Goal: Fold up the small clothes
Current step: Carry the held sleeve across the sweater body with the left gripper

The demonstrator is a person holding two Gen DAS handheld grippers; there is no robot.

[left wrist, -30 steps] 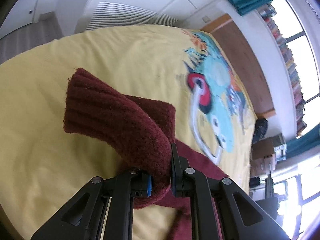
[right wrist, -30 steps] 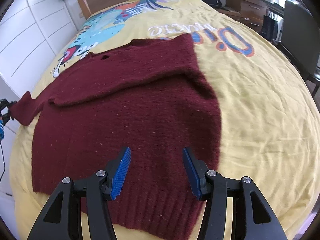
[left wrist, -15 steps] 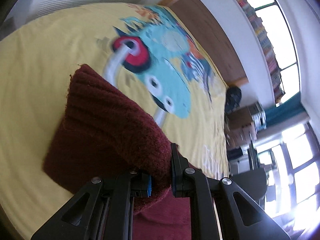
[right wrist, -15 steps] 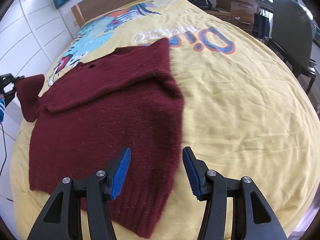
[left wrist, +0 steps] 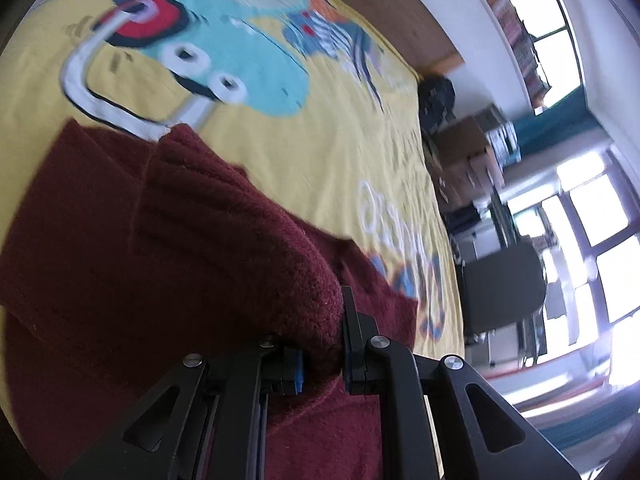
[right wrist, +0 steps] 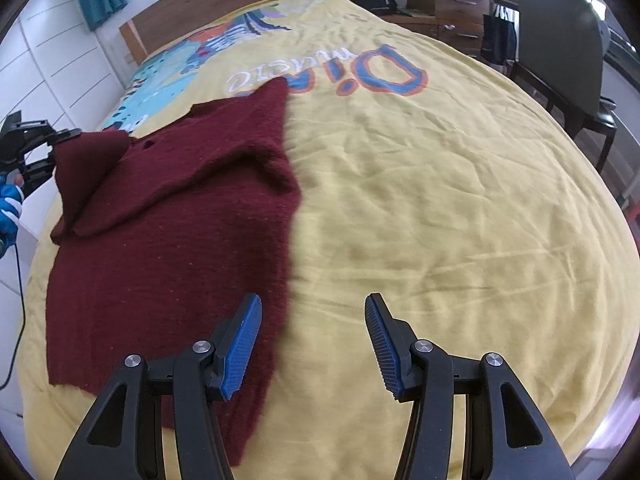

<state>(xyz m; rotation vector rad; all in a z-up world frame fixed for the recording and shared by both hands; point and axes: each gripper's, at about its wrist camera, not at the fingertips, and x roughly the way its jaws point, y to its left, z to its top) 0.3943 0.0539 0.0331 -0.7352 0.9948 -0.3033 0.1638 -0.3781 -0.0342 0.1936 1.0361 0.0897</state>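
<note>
Meanwhile, left tool (left wrist: 322, 354) clamped on maroon sweater (right wrist: 168, 216), right tool (right wrist: 314, 344) half-open, empty.

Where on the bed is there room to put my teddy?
The bare yellow bedspread right of the red sweater, out to the chair side, is free. The left side is crowded: the sweater covers it, one sleeve held up.

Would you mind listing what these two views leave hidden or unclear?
- Left wrist view: the sleeve fills the shut left gripper and covers its pads.
- Left wrist view: the bedspread print is smeared by motion blur.
- Right wrist view: the sweater hem runs behind the open right gripper.
- Right wrist view: the hand in a blue glove is cut off by the left edge.
</note>
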